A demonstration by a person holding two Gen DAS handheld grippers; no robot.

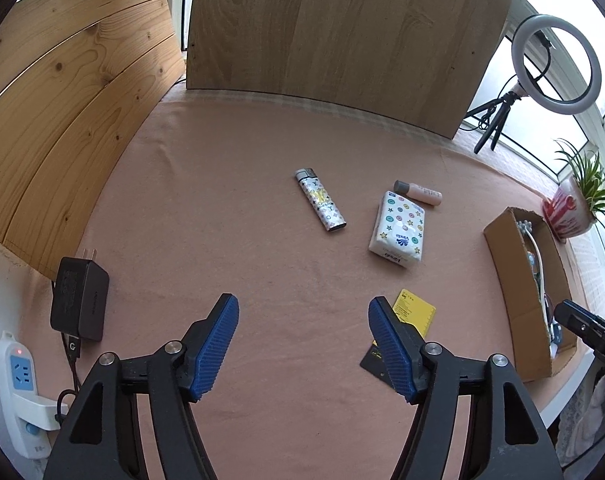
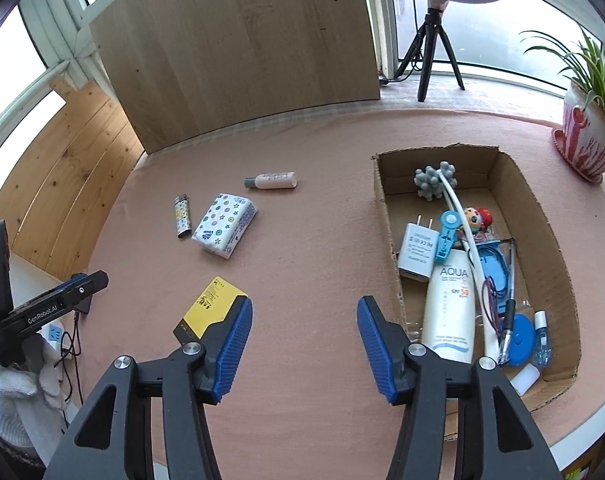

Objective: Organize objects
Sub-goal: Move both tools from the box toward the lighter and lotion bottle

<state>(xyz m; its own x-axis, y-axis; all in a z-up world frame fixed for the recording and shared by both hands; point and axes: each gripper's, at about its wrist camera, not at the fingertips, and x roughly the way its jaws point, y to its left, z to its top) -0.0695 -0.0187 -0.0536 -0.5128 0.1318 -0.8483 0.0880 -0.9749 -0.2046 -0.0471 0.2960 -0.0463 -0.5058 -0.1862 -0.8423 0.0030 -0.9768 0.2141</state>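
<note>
On the pink cloth lie a patterned lighter (image 1: 320, 199) (image 2: 182, 216), a white tissue pack (image 1: 398, 229) (image 2: 225, 225), a small pink bottle with a grey cap (image 1: 418, 192) (image 2: 271, 180) and a yellow and black card (image 1: 412, 312) (image 2: 210, 307). A cardboard box (image 1: 520, 312) (image 2: 542, 216) holds a sunscreen tube (image 2: 450, 304), a white charger (image 2: 416, 250) and several small items. My left gripper (image 1: 303, 312) hovers open and empty, the card behind its right finger. My right gripper (image 2: 304, 314) is open and empty between card and box.
Wooden boards (image 1: 338, 28) (image 1: 62, 120) stand along the back and left. A black power adapter (image 1: 80, 300) and white power strip (image 1: 20, 392) sit at the left edge. A ring light on a tripod (image 1: 554, 68) and a potted plant (image 2: 590, 136) stand at the right.
</note>
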